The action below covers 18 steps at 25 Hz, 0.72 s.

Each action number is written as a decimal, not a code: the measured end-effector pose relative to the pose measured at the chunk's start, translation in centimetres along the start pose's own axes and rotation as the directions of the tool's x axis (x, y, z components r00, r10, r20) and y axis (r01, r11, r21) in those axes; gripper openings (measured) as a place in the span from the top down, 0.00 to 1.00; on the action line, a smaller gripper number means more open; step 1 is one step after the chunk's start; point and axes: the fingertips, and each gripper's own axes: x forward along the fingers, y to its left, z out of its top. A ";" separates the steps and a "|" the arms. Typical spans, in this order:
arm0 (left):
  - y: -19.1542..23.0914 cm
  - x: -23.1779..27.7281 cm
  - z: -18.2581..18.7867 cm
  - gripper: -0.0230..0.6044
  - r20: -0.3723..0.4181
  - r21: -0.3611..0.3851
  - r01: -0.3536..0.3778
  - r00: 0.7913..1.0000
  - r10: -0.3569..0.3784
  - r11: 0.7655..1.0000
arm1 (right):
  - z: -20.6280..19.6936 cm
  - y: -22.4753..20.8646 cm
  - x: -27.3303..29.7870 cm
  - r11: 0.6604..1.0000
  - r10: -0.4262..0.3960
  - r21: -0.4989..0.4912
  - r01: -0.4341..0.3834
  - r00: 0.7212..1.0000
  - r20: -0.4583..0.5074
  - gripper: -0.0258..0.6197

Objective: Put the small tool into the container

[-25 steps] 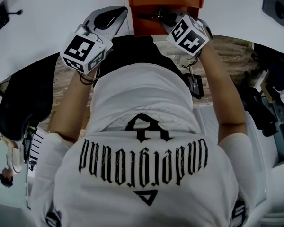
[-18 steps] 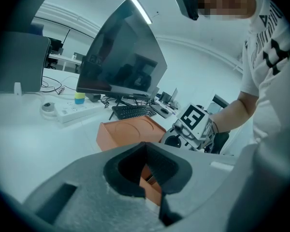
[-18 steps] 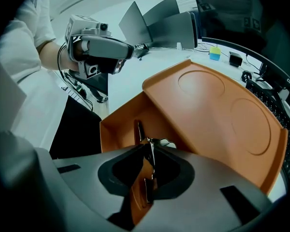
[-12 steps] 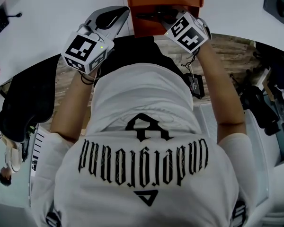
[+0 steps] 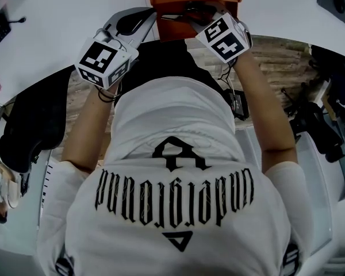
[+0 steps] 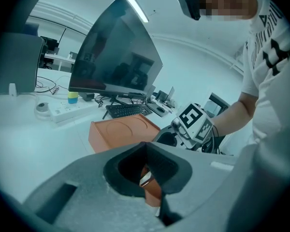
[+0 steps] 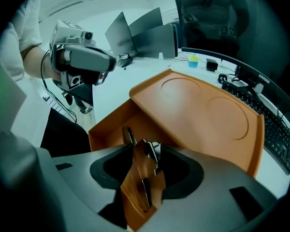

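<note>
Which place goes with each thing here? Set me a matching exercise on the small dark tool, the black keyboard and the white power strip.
Things:
1. small dark metal tool
2. black computer keyboard
3. white power strip

Places:
A. at the far left of the white desk in the left gripper view
B. in the open compartment of the orange rectangular container
C. just beyond that container, below the large dark monitor

Pairs: 1-B, 2-C, 3-A
</note>
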 end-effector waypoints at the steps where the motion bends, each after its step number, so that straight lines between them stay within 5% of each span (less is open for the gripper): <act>1: -0.4 0.0 -0.1 0.94 0.003 0.005 0.004 1.000 -0.004 1.000 | 0.1 -0.1 -0.3 1.000 -0.021 0.009 0.021 1.000 0.018 0.71; 11: -4.1 -0.7 -0.6 0.94 0.051 0.090 0.018 0.998 -0.023 0.996 | 0.0 0.6 -4.8 0.986 -0.163 0.002 0.165 0.976 0.146 0.71; 18: -7.8 -1.9 2.7 0.94 0.111 0.188 0.011 0.993 -0.033 0.982 | 3.3 1.5 -12.5 0.967 -0.242 0.009 0.254 0.910 0.337 0.71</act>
